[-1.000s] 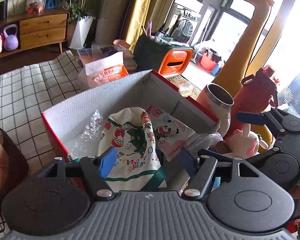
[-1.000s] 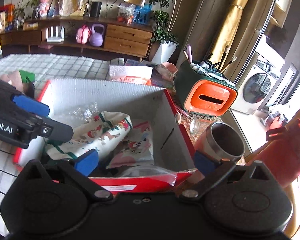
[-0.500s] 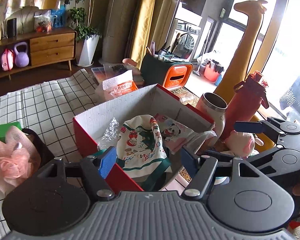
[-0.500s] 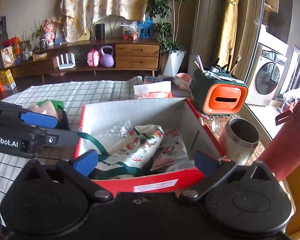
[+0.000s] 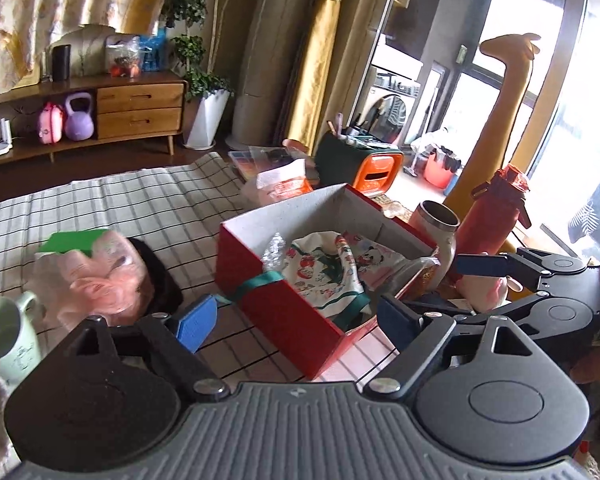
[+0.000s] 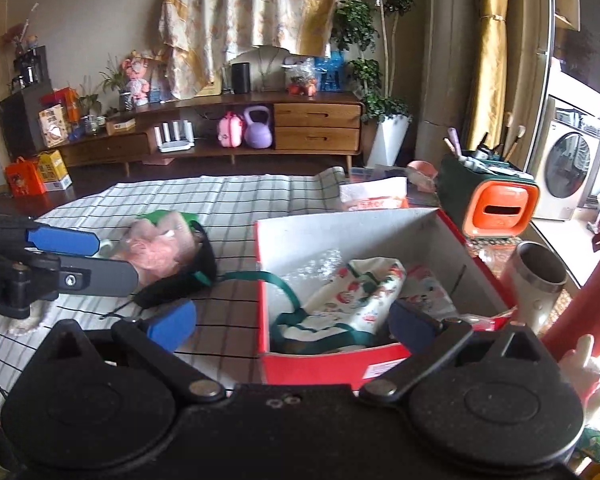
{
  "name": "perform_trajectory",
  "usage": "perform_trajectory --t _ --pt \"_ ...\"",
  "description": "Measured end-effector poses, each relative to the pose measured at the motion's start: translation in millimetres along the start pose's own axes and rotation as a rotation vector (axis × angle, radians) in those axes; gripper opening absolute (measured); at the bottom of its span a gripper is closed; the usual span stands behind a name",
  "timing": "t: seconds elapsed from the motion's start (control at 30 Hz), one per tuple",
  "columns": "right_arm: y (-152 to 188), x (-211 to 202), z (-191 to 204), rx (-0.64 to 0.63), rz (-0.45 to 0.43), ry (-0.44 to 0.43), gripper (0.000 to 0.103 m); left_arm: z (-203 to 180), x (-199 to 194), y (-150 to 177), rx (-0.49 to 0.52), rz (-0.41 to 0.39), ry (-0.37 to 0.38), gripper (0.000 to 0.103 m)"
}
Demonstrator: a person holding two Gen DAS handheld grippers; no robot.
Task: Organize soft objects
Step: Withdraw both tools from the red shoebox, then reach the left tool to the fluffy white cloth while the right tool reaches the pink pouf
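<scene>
Both grippers hang with jaws spread and empty — left gripper (image 5: 288,316) and right gripper (image 6: 292,322), just short of the red box (image 6: 324,364). Inside the box: a printed cloth bag (image 6: 356,296), a panda-print cloth (image 5: 374,260) and crinkled clear plastic (image 6: 320,262); the bag's green strap (image 6: 244,276) trails over the wall. Left of the box, the pink mesh puff (image 6: 156,248) sits on the tabletop (image 6: 228,200) — likely featherlight and squashy, so pinch its bunched middle.
</scene>
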State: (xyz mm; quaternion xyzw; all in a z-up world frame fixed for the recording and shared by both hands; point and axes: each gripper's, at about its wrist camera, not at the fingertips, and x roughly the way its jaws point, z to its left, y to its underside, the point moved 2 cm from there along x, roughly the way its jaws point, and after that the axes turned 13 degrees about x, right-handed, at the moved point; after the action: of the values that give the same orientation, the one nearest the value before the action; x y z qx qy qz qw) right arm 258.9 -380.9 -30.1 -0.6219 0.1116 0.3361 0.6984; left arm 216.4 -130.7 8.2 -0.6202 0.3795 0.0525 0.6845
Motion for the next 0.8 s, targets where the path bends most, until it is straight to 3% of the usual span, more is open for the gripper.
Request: perform_trajectory --t 0.07,0.13,0.17,0.47,0.8 --pt "1.2 -1.3 9.8 0.001 0.001 -0.024 0.103 7.7 -12.0 6.8 -0.004 -0.008 -0.021 0.088" --pt "2.4 -1.3 19.6 0.002 0.003 -0.048 0.103 17.2 -24.6 13.6 -0.009 -0.018 -0.034 0.095" --pt "2.9 -1.2 24.8 0.001 0.003 -0.058 0.103 21.8 -31.1 17.2 -0.013 -0.022 -0.046 0.103" --pt "9.9 4.5 62.4 -0.006 0.02 -0.119 0.103 68.2 -82.3 52.4 -0.089 -0.073 -0.153 0.103" --pt "19.8 23.5 91.9 0.013 0.056 -0.178 0.103 132.0 -119.5 96.8 -0.227 -0.075 -0.353 0.103"
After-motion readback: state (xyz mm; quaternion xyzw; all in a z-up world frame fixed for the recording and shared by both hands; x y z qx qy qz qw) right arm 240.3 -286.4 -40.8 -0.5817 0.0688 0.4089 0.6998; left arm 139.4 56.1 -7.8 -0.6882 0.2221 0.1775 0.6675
